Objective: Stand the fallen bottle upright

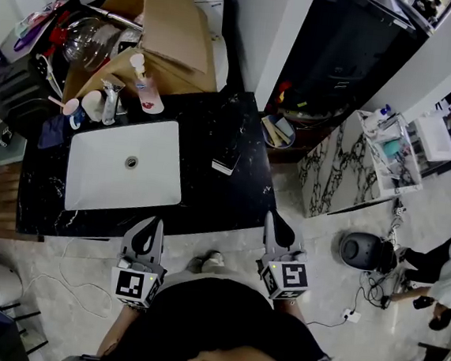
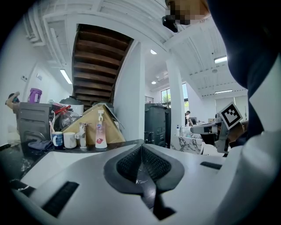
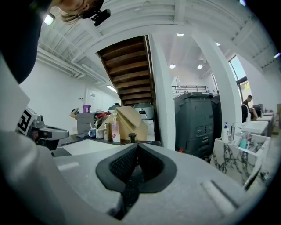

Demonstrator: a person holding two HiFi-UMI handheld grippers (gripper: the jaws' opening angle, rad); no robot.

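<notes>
seemingly approach stage: left tongs (image 1: pixel 153 225) and right tongs (image 1: pixel 274 219) both closed, empty, at worktop (image 1: pixel 215 119) near edge. pump bottle (image 1: pixel 144 87) looks upright; i'd locate fallen one first, then open.

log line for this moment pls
left gripper: shut, empty | right gripper: shut, empty | pump bottle: upright behind sink | contact: none
</notes>
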